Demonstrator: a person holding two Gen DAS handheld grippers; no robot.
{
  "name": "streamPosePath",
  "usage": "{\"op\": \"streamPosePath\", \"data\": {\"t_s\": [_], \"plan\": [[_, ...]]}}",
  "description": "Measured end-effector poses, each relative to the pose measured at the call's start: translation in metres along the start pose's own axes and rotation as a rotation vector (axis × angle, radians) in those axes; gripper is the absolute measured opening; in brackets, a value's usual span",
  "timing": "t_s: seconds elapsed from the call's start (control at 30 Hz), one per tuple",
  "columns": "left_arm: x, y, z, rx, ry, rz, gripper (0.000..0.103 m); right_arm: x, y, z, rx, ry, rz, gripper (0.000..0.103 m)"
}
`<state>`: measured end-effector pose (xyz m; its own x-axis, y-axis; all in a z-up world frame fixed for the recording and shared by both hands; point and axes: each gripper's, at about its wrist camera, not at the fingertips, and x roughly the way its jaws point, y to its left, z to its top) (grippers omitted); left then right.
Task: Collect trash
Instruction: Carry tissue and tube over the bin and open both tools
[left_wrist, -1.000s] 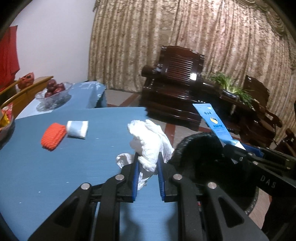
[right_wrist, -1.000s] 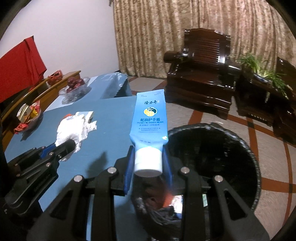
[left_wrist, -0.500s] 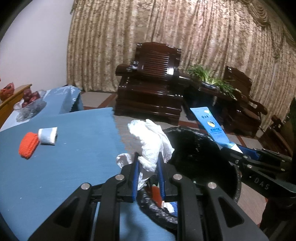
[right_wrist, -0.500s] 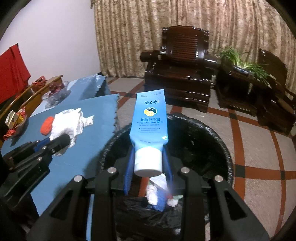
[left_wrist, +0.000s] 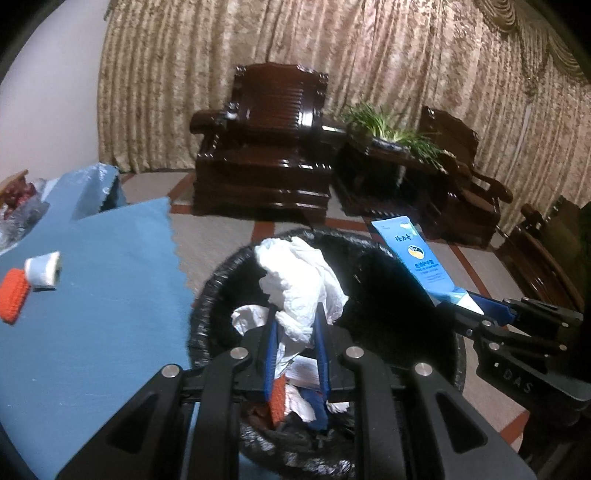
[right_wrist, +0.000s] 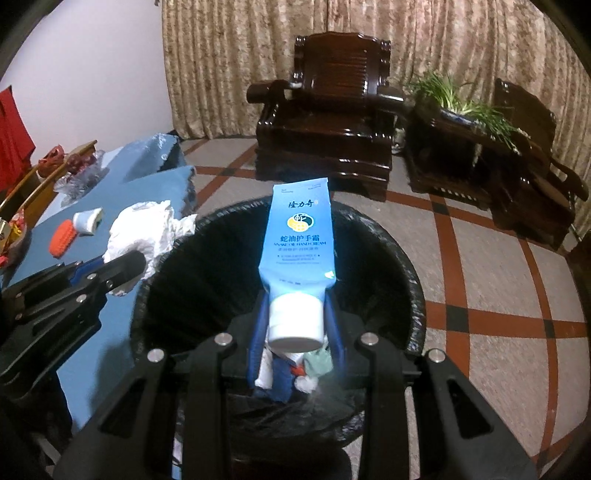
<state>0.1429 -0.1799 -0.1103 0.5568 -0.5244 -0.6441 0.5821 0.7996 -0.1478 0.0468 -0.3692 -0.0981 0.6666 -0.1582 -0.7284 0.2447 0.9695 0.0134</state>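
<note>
At the left, on the blue-covered table (left_wrist: 92, 332), an orange scrubber-like thing (left_wrist: 14, 295) lies near the left edge with a small white roll (left_wrist: 43, 270) touching its far end; both sit well apart from the table's right edge, which ends beside the bin. In the right wrist view the same pair shows on the table, beyond the left gripper.

The left gripper (left_wrist: 295, 325) has its blue-padded jaws drawn narrow and clamped on a crumpled white tissue (left_wrist: 299, 280). The tissue bulges up and forward out of the pads and hangs over the near-left part of the black-lined trash bin (left_wrist: 207, 295). Below it, inside the bin, lie scraps of white paper with orange and blue bits.

The right gripper (right_wrist: 295, 314) grips a blue hand cream tube (right_wrist: 299, 236) at its neck, just beyond the white cap, with the jaws fairly narrow around it. The cap points back toward the camera and the flat sealed end points away and upward. The tube is held above the bin's open mouth, about over its middle.

Past the bin stand a dark wooden armchair (right_wrist: 325, 110), a potted green plant (right_wrist: 465, 99) on a dark stand, and patterned curtains (left_wrist: 369, 74).
</note>
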Motion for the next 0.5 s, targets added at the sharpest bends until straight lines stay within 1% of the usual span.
{"op": "streamPosePath", "data": {"t_s": [0.3, 0.37, 0.4, 0.43, 0.47, 0.5], "plan": [[0.038, -0.003, -0.007, 0.008, 0.072, -0.039, 0.019, 0.034, -0.008, -0.014, 0.012, 0.076, -0.011, 0.029], [0.042, 0.002, -0.007, -0.001, 0.086, -0.052, 0.025, 0.042, -0.006, -0.017, 0.003, 0.089, -0.016, 0.030], [0.043, 0.003, -0.009, -0.007, 0.088, -0.057, 0.032, 0.046, -0.005, -0.019, -0.006, 0.100, -0.022, 0.030], [0.043, 0.006, -0.009, -0.016, 0.091, -0.062, 0.044, 0.048, -0.006, -0.020, -0.009, 0.103, -0.028, 0.037], [0.043, 0.007, -0.009, -0.023, 0.090, -0.065, 0.048, 0.050, -0.005, -0.021, -0.012, 0.105, -0.040, 0.050], [0.042, 0.011, -0.009, -0.030, 0.085, -0.064, 0.054, 0.052, -0.005, -0.022, -0.014, 0.105, -0.046, 0.056]]}}
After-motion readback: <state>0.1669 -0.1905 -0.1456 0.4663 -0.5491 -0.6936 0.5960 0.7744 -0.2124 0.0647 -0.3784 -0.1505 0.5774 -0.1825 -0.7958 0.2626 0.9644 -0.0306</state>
